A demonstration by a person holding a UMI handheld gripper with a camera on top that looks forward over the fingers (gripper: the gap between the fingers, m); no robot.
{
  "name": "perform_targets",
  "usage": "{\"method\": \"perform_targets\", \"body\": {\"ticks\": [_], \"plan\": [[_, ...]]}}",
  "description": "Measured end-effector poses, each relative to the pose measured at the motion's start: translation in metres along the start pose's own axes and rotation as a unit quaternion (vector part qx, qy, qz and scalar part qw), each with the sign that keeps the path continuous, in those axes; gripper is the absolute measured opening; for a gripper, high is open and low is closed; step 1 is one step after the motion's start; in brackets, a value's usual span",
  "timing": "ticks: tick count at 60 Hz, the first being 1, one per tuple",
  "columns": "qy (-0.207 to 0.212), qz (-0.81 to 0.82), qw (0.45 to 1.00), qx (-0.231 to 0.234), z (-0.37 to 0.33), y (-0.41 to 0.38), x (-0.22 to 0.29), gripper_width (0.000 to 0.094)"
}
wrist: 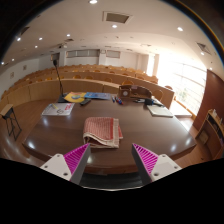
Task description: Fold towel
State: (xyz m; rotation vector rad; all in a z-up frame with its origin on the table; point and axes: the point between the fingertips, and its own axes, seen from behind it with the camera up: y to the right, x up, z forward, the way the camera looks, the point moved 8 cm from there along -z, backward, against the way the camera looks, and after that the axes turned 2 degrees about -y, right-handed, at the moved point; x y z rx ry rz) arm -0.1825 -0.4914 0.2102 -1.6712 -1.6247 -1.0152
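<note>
A folded towel (102, 131), pinkish-red with pale stripes, lies on the dark brown table (60, 135) just ahead of my fingers. My gripper (112, 158) is open, its two magenta pads (77, 157) spread wide with nothing between them. The towel's near edge sits slightly beyond the fingertips, touching neither of them.
Papers and coloured items (76, 98) lie at the far side of the table, with a white sheet (160, 111) to the far right. A dark case (136, 93) stands at the back. Wooden bench rows (60, 78) curve behind; a chair (10, 118) stands left.
</note>
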Motion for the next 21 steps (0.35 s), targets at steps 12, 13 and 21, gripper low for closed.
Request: {"method": "perform_targets", "body": {"ticks": [12,13,21], "plan": [[0.003,-0.004,1.0,0.005,-0.062,-0.008,-0.022,0.0851],[0.003,-0.003,1.0,0.005,-0.066,-0.009,-0.023,0.0851],[0.012,-0.005,1.0,0.007,-0.088,-0.01,-0.025,0.085]]}}
